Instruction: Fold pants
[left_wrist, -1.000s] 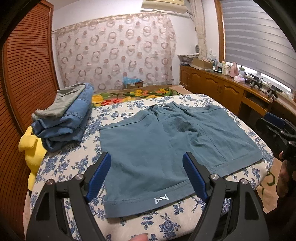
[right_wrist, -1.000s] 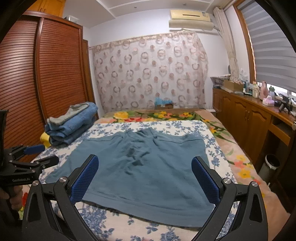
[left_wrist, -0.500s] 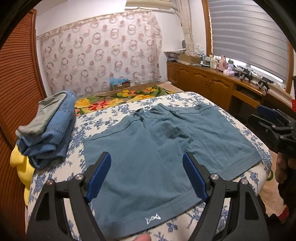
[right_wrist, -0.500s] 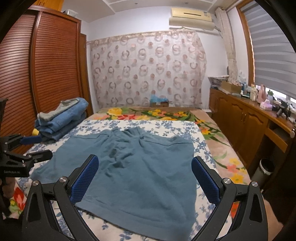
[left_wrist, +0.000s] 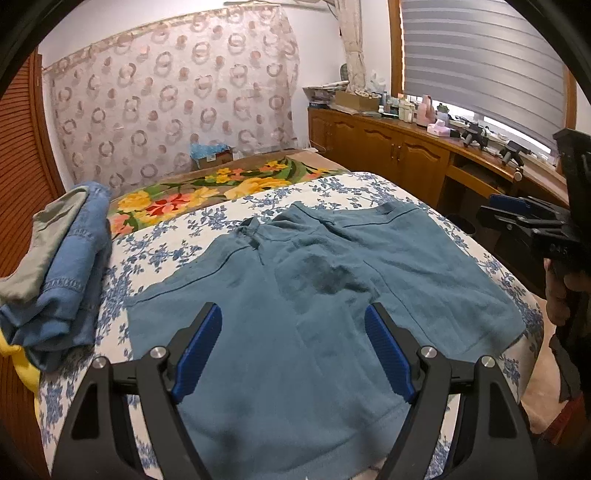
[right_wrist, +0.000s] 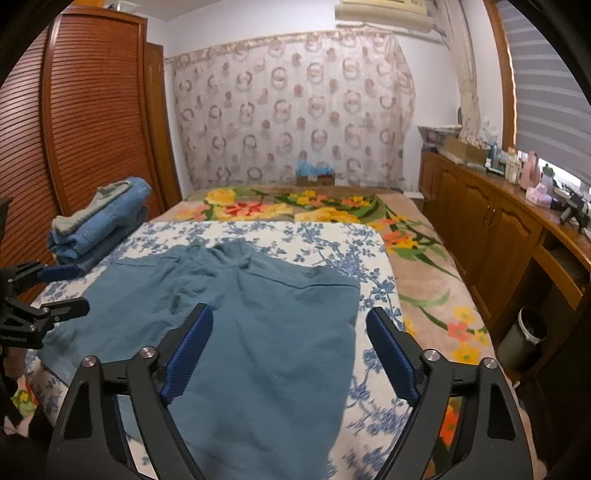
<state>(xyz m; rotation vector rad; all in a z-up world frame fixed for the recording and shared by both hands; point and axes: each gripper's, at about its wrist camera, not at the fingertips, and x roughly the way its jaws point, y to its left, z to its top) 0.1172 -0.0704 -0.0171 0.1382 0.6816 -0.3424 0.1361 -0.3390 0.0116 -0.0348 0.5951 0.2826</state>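
Teal pants (left_wrist: 317, 295) spread flat on floral bedspread (left_wrist: 155, 247), left gripper (left_wrist: 293, 345) released above them, right gripper (right_wrist: 288, 347) closing, nothing grasped

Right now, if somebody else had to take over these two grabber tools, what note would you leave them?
Left gripper: open, empty, over the near leg hem of the teal shorts.
Right gripper: jaws closing, nothing pinched yet, over the other leg.
The shorts lie spread flat on the blue floral sheet, waistband at the far side.
A stack of folded clothes sits by the wardrobe side of the bed.
Done: shorts laid out. Left: every fold.
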